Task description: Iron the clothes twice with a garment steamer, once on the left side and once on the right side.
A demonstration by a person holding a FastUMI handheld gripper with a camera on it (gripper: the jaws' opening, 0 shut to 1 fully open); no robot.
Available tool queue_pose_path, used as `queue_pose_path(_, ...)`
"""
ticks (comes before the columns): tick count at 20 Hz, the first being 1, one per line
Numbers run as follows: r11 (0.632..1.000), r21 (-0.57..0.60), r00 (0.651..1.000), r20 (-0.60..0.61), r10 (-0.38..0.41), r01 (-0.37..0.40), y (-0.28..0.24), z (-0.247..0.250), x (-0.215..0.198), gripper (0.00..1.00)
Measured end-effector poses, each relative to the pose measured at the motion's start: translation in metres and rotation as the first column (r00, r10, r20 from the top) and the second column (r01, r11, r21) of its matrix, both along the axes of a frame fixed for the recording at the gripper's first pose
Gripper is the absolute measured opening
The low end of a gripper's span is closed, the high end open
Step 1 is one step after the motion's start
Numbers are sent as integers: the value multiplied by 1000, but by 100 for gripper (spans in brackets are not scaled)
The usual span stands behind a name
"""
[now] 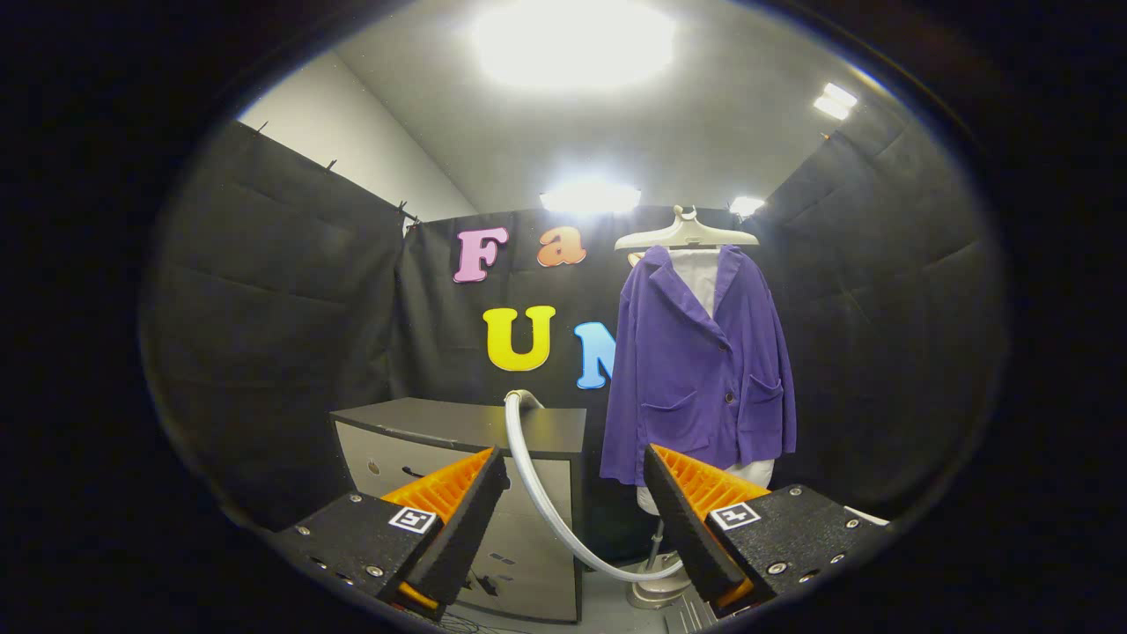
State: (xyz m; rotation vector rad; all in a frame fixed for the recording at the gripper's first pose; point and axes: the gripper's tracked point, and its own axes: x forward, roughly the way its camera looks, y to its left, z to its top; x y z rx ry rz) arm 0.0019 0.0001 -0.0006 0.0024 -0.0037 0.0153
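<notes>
- Gripper (574,493) is held wide open, nothing between its orange-ribbed fingers (458,506).
- Purple jacket (700,365) is seen hung over a white garment on a pale hanger (686,232), beyond the right finger, against the black cloth wall.
- Grey steamer hose (548,493) is seen curving from the top of a grey cabinet (458,431) down through the gap between the fingers to a stand base (656,588) under the jacket.
- Steamer head cannot be made out.
- Cabinet is placed just left of the jacket, beyond the left finger.
</notes>
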Motion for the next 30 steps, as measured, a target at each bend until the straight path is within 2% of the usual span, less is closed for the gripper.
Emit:
queue_pose_path(7, 1000, 13, 1000, 26, -2, 1, -1, 16, 2, 96)
queue_pose_path(13, 998, 52, 998, 47, 42, -45, 10, 44, 42, 96)
queue_pose_path(23, 989, 74, 992, 34, 124, -126, 24, 75, 142, 96)
queue_pose_path(30, 978, 99, 983, -7, 186, -184, 31, 100, 236, 96)
